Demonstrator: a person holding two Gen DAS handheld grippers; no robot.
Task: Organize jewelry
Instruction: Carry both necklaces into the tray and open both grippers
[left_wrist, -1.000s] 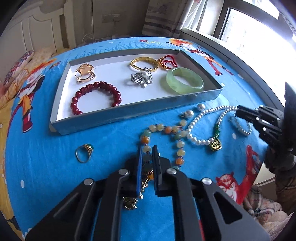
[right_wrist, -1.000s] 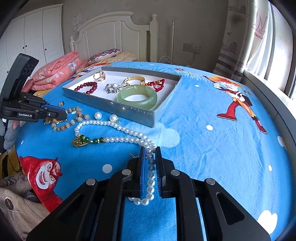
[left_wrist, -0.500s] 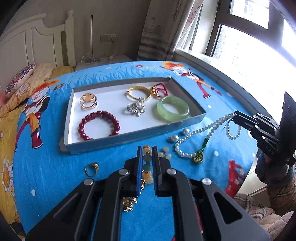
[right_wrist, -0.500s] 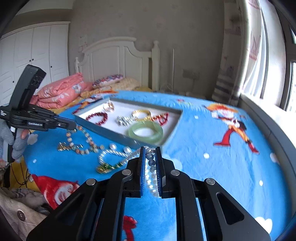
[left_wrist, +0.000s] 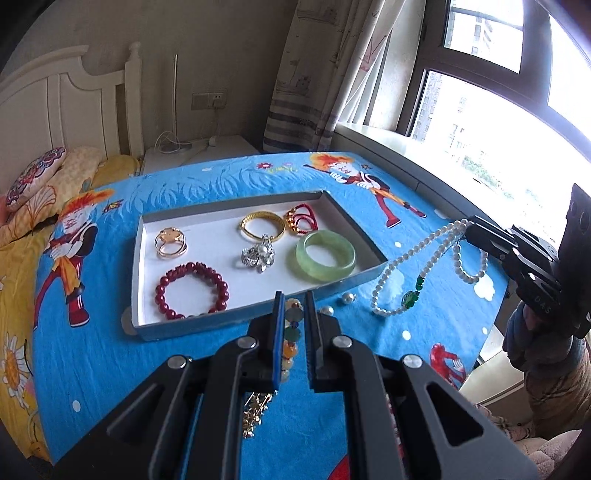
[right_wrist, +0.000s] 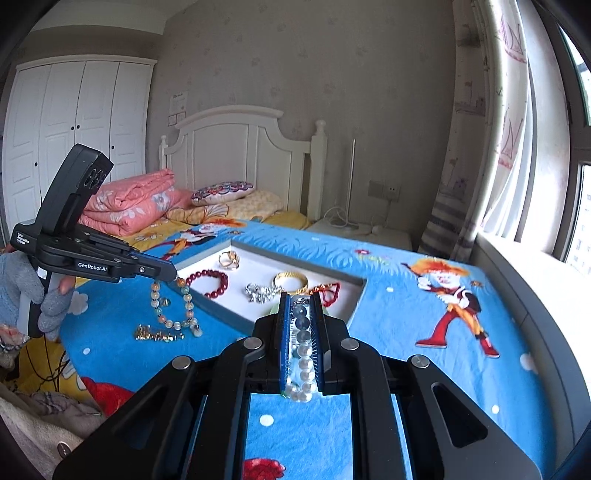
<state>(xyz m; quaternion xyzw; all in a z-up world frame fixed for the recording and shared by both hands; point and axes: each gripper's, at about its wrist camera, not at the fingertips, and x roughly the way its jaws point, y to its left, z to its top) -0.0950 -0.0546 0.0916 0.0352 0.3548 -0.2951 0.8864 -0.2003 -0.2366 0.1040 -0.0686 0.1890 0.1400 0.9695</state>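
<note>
My left gripper (left_wrist: 293, 304) is shut on a multicolour bead necklace (left_wrist: 291, 326), whose gold tassel (left_wrist: 255, 413) hangs below the jaws. In the right wrist view the left gripper (right_wrist: 173, 272) holds that necklace (right_wrist: 184, 306) up, its tassel (right_wrist: 159, 336) on the cloth. My right gripper (right_wrist: 300, 300) is shut on a pearl necklace (right_wrist: 303, 363). Seen from the left, the right gripper (left_wrist: 467, 227) dangles the pearls (left_wrist: 406, 258) and their green pendant (left_wrist: 410, 297) beside the grey tray (left_wrist: 258, 314).
The tray holds a red bead bracelet (left_wrist: 192, 291), a gold ring piece (left_wrist: 170, 242), a gold bangle (left_wrist: 262, 225), a silver brooch (left_wrist: 258, 254), a jade bangle (left_wrist: 325, 254) and a red cord (left_wrist: 301, 219). Two loose pearls (left_wrist: 347, 298) lie in front. A blue cartoon cloth (left_wrist: 92, 350) covers the table.
Both grippers have risen and tipped upward. The bead necklace and the pearl necklace have been lifted from the cloth and now hang from the jaws.
</note>
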